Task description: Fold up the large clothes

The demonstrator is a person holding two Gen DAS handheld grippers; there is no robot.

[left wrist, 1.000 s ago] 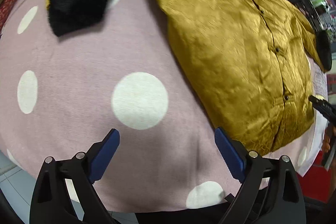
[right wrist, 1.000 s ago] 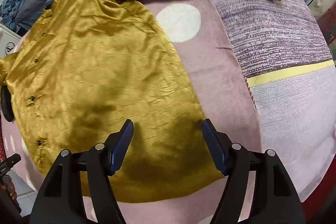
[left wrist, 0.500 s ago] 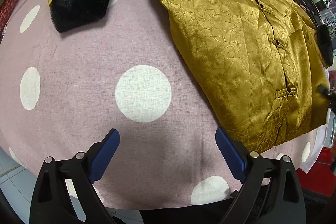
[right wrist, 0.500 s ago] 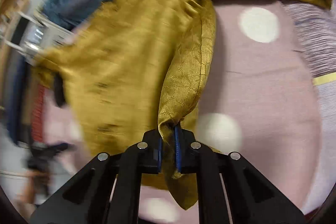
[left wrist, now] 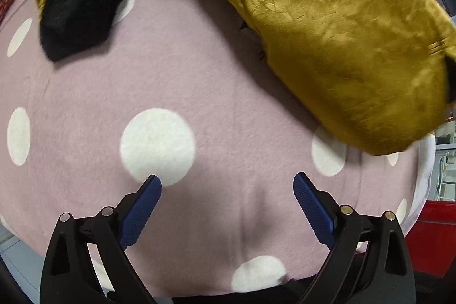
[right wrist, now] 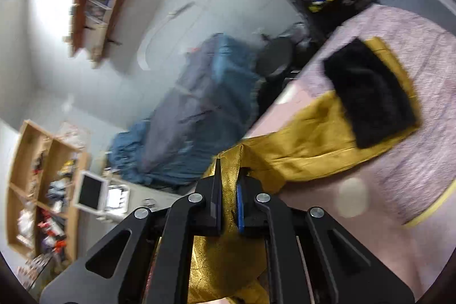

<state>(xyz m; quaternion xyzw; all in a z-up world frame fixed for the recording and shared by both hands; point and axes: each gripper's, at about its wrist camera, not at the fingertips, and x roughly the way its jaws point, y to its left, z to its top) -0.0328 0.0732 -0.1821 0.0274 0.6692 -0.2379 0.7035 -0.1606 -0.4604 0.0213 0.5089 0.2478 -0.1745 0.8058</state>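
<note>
The bench wears a pink blanket (left wrist: 216, 93) dotted with white circles, draped over its near edge and creased low in the middle. On it lies a gold satin jacket (left wrist: 336, 27), its body spread toward the far right with one side raised off the cloth. A sleeve (right wrist: 307, 138) stretches flat across the blanket, ending in a black furry cuff (right wrist: 370, 93). A second black cuff (left wrist: 82, 2) rests far left.

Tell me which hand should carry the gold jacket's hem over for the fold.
Right. The right gripper is shut on the gold jacket; the left gripper hangs open over the dotted pink cover, holding nothing.
</note>
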